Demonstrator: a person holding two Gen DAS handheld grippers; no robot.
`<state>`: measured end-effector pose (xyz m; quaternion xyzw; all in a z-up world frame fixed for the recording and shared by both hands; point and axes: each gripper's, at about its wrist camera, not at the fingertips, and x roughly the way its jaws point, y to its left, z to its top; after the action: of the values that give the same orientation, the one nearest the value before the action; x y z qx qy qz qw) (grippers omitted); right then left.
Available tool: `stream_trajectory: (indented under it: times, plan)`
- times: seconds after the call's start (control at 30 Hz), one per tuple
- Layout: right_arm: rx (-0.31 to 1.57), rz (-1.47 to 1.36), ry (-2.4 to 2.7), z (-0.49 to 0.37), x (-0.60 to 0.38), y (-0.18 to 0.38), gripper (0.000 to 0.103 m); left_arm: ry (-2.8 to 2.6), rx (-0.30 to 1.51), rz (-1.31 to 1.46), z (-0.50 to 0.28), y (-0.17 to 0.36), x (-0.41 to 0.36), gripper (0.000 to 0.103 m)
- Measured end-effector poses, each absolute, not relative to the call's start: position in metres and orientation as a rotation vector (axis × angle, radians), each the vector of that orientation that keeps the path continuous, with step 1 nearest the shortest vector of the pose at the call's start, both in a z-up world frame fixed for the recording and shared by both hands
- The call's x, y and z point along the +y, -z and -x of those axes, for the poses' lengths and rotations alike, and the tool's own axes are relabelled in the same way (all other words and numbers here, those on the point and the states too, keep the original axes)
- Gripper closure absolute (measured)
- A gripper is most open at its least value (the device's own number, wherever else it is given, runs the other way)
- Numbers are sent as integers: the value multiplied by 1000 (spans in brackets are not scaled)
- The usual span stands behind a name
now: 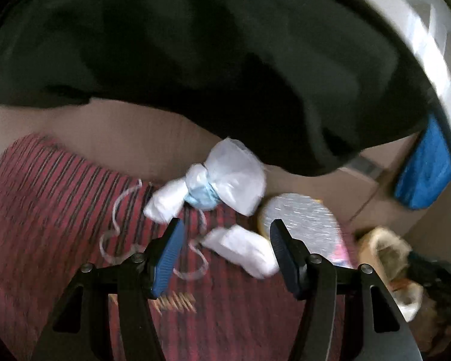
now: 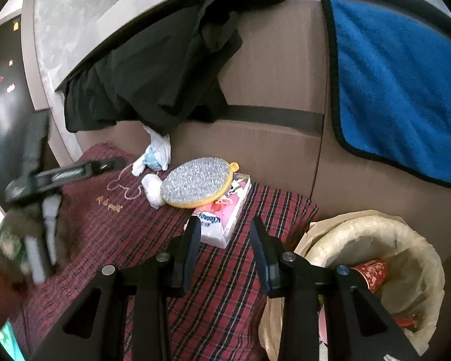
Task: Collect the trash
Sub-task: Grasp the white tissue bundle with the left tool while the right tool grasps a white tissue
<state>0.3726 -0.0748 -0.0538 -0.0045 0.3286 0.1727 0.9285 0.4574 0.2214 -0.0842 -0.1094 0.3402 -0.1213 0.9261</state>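
Left gripper [image 1: 225, 252] stands spread, nothing pinched; between its fingers lies a crumpled white tissue [image 1: 243, 249] on the red plaid cloth [image 1: 45, 216]. Just beyond sits a knotted white bundle [image 1: 219, 180], possibly with a blue mask. Right gripper [image 2: 225, 240] hangs spread and empty beside the lined bin [image 2: 375, 249].

A red plaid cloth [image 2: 225, 285] covered the seat. On it were laid a knotted white bag [image 1: 225, 177], a crumpled tissue [image 1: 243, 248], a tissue box [image 2: 225, 219] bearing a round scrubber [image 2: 197, 182], and a lined bin [image 2: 375, 270]
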Motion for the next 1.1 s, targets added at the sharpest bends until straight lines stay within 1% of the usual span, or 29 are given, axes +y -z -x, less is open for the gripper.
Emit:
stream_trajectory:
  times: [0.17,0.37,0.5,0.53,0.57,0.6,0.63,0.67,0.7,0.87,1.1]
  plan:
    - [702,23,-358,-375,-76,63,71,193,632,144,-486,91,219,43]
    - [719,23,-362,-376,-77,73,71,186,727,174,-526,110,219,42]
    - [713,46,-355,-378,-75,76,71,178,766,160,-534,111,218,42]
    - [715,43,-355,-380,-75,77,71,165,790,155,-535,113,217,44]
    - [717,37,-356,-382,-74,78,71,159,806,166,-537,114,217,45]
    - [718,31,-356,-383,-74,78,71,157,826,195,-536,115,220,53]
    - [717,27,-361,-385,-72,77,71,150,838,223,-534,116,223,64]
    - [714,27,-369,-386,-68,76,71,137,848,232,-532,115,225,71]
    - [710,31,-376,-386,-66,75,71,137,855,234,-526,112,227,76]
    - [691,98,-486,-392,-28,69,70,116,808,219,-477,90,242,77]
    - [706,226,-635,-429,53,77,70,0,720,295,-372,63,271,77]
